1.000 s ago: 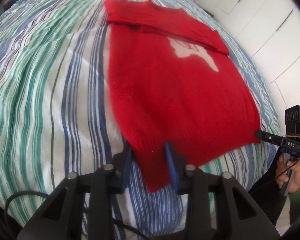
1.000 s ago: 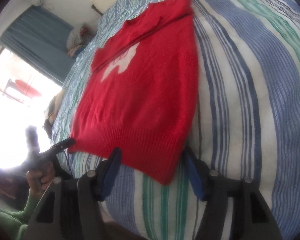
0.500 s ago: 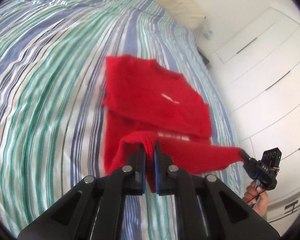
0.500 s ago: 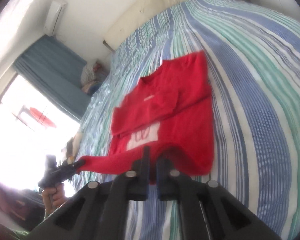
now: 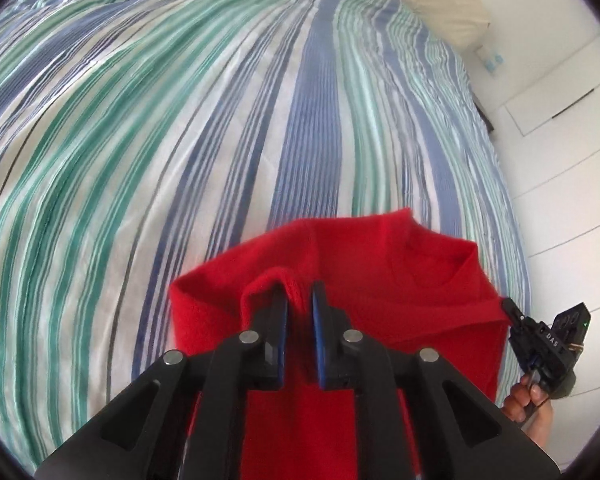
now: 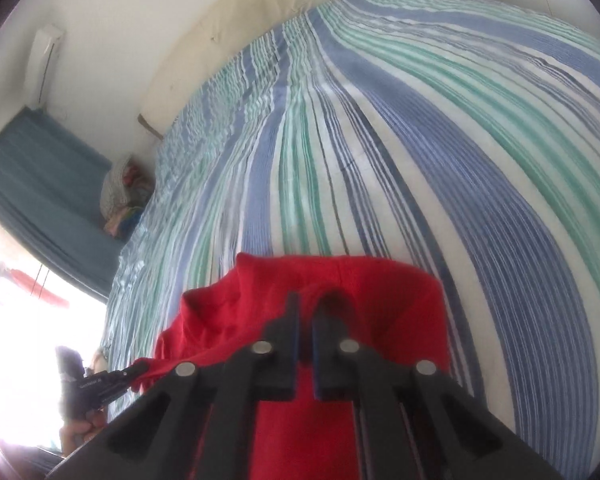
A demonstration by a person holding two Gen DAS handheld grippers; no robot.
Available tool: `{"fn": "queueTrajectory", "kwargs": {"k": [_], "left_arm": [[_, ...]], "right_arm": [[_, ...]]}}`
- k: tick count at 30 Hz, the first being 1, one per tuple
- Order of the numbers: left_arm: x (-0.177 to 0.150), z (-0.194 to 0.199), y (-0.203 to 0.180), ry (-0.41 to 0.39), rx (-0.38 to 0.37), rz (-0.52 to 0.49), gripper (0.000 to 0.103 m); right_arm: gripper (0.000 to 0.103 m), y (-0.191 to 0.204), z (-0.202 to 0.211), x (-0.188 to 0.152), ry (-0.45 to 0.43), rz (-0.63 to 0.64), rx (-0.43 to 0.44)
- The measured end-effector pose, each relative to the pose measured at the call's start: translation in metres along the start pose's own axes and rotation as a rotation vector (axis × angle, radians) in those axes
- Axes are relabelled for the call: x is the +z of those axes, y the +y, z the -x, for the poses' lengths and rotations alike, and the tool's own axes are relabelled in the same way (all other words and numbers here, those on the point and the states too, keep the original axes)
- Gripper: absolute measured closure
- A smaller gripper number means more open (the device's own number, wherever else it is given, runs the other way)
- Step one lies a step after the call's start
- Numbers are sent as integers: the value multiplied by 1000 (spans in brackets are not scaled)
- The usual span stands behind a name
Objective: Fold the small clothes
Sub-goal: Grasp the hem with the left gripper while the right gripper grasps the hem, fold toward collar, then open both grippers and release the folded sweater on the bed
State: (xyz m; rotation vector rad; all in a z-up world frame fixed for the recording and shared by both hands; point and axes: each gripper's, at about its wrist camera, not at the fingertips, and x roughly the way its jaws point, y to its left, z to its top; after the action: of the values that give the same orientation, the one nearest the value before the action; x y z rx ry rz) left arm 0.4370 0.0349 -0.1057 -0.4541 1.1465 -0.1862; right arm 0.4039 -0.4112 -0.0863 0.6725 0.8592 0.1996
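The hem of the red sweater is pinched between the clenched jaws of the right gripper, while a hem fold is seen between the opening jaws of the left gripper, above the striped bedspread.

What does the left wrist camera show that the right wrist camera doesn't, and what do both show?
Only the left wrist view shows the white wardrobe doors and the right gripper from outside, pinching the red sweater's hem. Only the right wrist view shows the blue curtain, bright window, wall air conditioner and left gripper from outside. Both show the sweater, the striped bedcover and the cream headboard.
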Motion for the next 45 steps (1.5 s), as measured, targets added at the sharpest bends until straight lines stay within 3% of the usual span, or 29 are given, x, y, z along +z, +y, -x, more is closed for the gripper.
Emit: {"fn": "queueTrajectory", "kwargs": {"k": [1, 3, 4, 5, 6, 9, 11, 13, 15, 18, 20, 21, 23, 25, 27, 31, 33, 35, 39, 42, 45], "left_arm": [[5, 0, 2, -15, 14, 16, 83], [10, 9, 7, -68, 16, 47, 59], [12, 18, 11, -112, 34, 60, 35], [12, 28, 14, -159, 51, 70, 23], [11, 37, 17, -199, 60, 75, 22], [4, 56, 22, -244, 60, 66, 22], [-10, 66, 13, -275, 35, 7, 23], [-32, 70, -10, -282, -22, -130, 23], [-58, 60, -35, -190, -63, -304, 23], [-79, 16, -58, -28, 39, -457, 24], [-68, -4, -53, -22, 131, -426, 32], [-55, -7, -45, -40, 137, -365, 34], [-27, -1, -21, -98, 109, -186, 35], [-6, 5, 3, -144, 136, -35, 31], [0, 6, 16, -147, 159, 0, 30], [-27, 25, 13, -176, 173, -129, 30], [-53, 44, 7, -203, 179, -219, 30], [-84, 61, 2, -221, 179, -307, 24], [-148, 83, -5, -206, 171, -410, 21], [-184, 95, -7, -185, 170, -427, 21], [-201, 100, 0, -148, 150, -372, 19]], "right_arm": [[96, -4, -9, 3, 9, -21, 21], [90, -12, -16, 4, -7, -62, 48], [78, -14, -16, 5, -24, -75, 51], [63, -14, -14, 8, -49, -80, 51], [56, -13, -9, 10, -73, -76, 53], [54, -4, 8, 13, -104, -16, 29], [54, 10, 21, 8, -104, 77, 2], [54, 28, 30, -5, -75, 193, 12], [54, 50, 31, -26, -4, 319, 44], [54, 73, 17, -68, 123, 471, 47], [54, 76, 7, -91, 167, 536, -1], [54, 73, 2, -98, 184, 542, -28], [54, 57, -6, -105, 209, 504, -75], [54, 38, -3, -107, 193, 449, -84], [54, 25, 5, -108, 170, 415, -68], [53, 19, 22, -100, 147, 404, -56], [46, 13, 36, -92, 111, 394, -46], [29, 5, 52, -81, 57, 345, -18], [25, -28, 72, -63, -1, 217, -46], [25, -51, 74, -61, 10, 133, -57], [25, -61, 68, -63, 54, 91, -22]]}}
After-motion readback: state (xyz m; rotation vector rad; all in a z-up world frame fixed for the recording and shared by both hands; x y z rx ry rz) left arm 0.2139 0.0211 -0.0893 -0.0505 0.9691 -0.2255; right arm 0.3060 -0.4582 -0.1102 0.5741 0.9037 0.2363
